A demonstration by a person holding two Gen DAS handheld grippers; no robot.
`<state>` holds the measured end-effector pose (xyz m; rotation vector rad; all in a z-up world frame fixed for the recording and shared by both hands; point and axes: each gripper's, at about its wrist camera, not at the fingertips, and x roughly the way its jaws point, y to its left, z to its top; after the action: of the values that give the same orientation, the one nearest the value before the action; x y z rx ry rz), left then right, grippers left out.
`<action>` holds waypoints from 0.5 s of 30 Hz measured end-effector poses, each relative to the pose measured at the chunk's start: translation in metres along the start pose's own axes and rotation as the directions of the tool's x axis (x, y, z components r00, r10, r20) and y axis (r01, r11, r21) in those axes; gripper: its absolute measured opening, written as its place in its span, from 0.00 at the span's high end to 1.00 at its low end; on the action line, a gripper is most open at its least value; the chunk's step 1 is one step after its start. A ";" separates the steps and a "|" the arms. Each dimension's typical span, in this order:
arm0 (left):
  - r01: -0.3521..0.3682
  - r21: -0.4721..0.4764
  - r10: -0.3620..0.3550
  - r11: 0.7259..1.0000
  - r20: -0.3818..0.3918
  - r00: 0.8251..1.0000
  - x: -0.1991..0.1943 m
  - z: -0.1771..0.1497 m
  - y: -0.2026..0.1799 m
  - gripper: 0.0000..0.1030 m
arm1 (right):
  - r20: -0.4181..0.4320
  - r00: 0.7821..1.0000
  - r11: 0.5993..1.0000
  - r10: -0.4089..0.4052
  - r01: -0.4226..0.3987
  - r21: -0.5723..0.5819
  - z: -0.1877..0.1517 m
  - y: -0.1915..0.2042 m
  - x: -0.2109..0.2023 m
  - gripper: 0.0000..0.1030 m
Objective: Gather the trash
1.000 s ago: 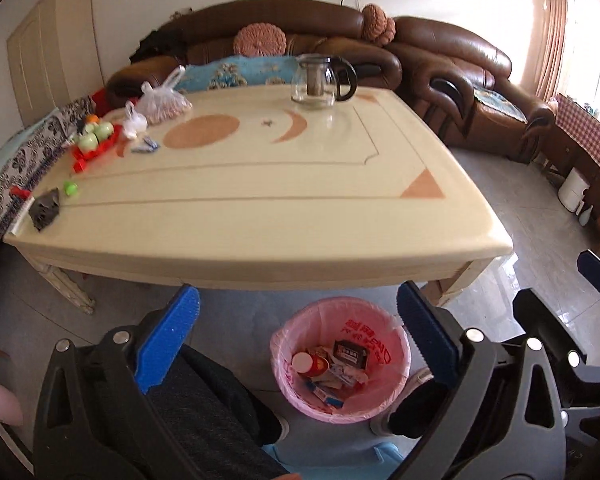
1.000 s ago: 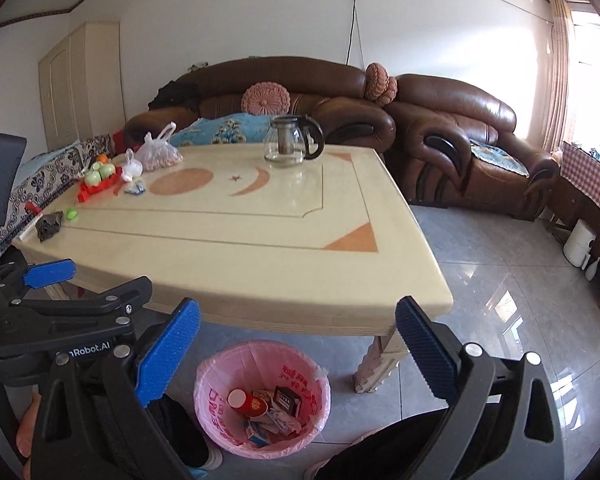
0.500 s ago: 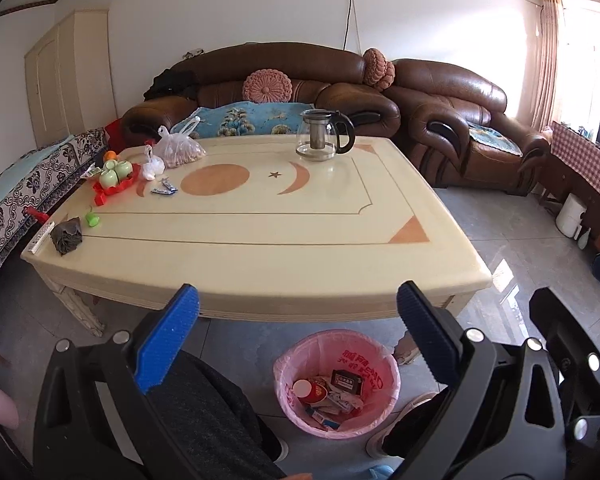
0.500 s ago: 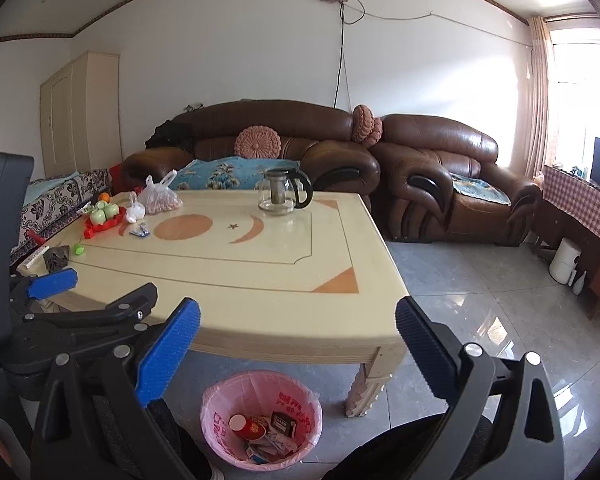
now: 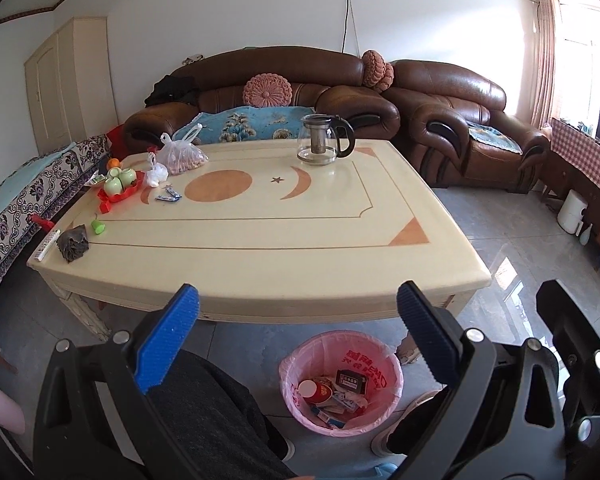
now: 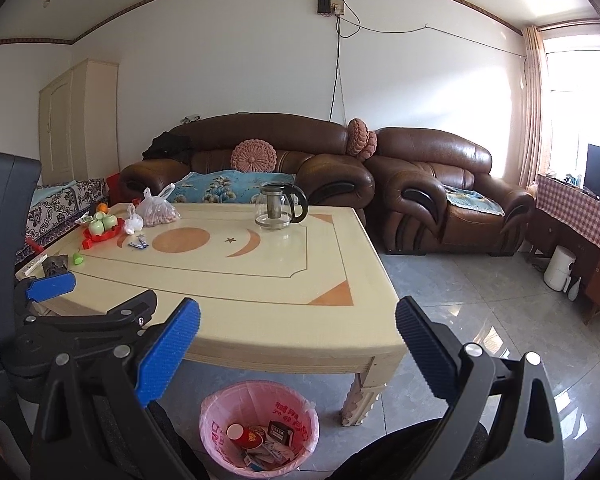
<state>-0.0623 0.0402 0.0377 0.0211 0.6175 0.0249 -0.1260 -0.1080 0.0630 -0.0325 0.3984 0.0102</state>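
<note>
A bin with a pink liner (image 5: 381,347) (image 6: 220,412) stands on the floor under the table's near edge, holding a red cup, a dark box and wrappers. My left gripper (image 5: 298,320) hangs open and empty above and before it. My right gripper (image 6: 298,330) is open too, with nothing in it. On the cream table (image 5: 260,256) (image 6: 260,300), small blue wrappers (image 5: 168,196) (image 6: 138,243) lie at the far left, near a dark crumpled wad (image 5: 73,240) and a green cap (image 5: 97,226).
A glass teapot (image 5: 325,139) stands at the table's far side. A red tray of green cups (image 5: 118,184) and two knotted plastic bags (image 5: 180,154) sit far left. Brown sofas (image 6: 440,196) line the wall. A person's dark-clad legs (image 5: 204,412) are below my grippers.
Both grippers have risen and tilted up, so the table and the bin sit lower and smaller in view. Both stay open and empty.
</note>
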 end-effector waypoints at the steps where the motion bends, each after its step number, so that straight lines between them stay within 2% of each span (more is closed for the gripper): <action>1: 0.000 -0.001 0.000 1.000 0.000 1.000 0.000 0.001 0.000 0.06 | 0.001 1.000 1.000 -0.001 0.001 -0.001 0.000 0.000 0.000 0.07; 15: -0.009 -0.001 0.009 1.000 0.010 1.000 -0.004 0.002 -0.002 0.06 | 0.015 1.000 1.000 -0.011 0.011 -0.006 0.001 0.001 -0.006 0.07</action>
<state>-0.0641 0.0377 0.0411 0.0234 0.6071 0.0334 -0.1309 -0.1074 0.0664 -0.0402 0.3836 0.0005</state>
